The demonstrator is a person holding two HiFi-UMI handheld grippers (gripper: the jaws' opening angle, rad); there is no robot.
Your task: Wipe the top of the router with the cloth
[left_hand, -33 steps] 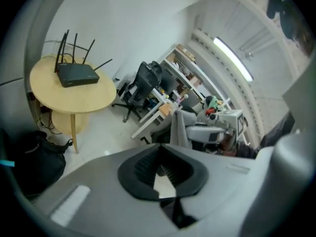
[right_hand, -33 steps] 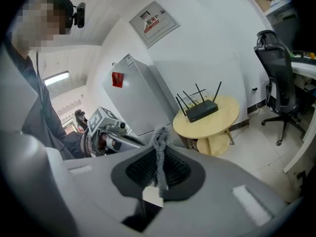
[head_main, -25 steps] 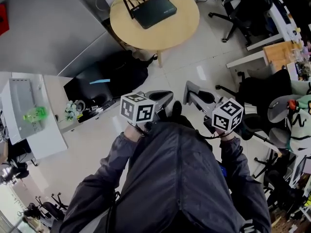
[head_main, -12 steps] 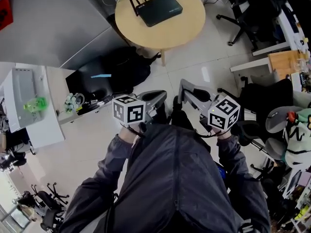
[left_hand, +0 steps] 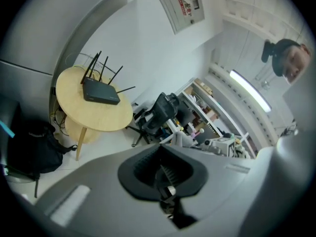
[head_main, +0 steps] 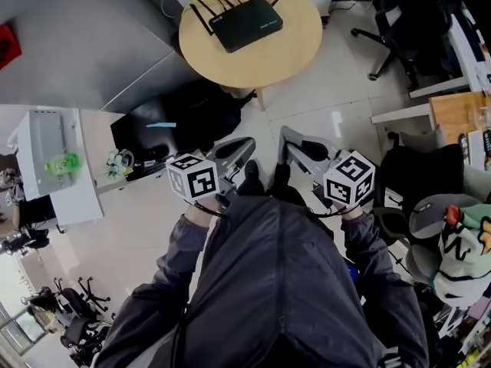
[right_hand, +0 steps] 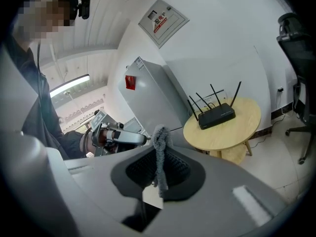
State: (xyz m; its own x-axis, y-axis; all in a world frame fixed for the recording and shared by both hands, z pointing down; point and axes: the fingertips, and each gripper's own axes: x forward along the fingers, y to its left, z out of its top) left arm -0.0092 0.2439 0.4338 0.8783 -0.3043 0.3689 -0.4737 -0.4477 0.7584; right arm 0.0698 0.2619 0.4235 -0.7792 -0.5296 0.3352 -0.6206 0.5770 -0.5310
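— How far along are we with the wiping?

— We judge it hasn't begun. The router lies on the round worktop, well apart from us across the floor, and nothing touches its top.

— Do we at least have the cloth?

— Yes. Our right tongs are clamped on the cloth, a grey strip standing up between the jaws. Our left tongs are closed together with nothing between them.

— So what's left?

— Nearly everything. We have to reach the worktop, bring the cloth down onto the router's top and draw it across. We should also mind the antennas standing along its far edge.

— Has anything changed from a second ago?

— Little. In the head view our left tongs have drifted to the left and slightly down, while the right ones have barely shifted. The router and worktop sit in much the same place at the top of the frame, so we've closed hardly any of the gap.
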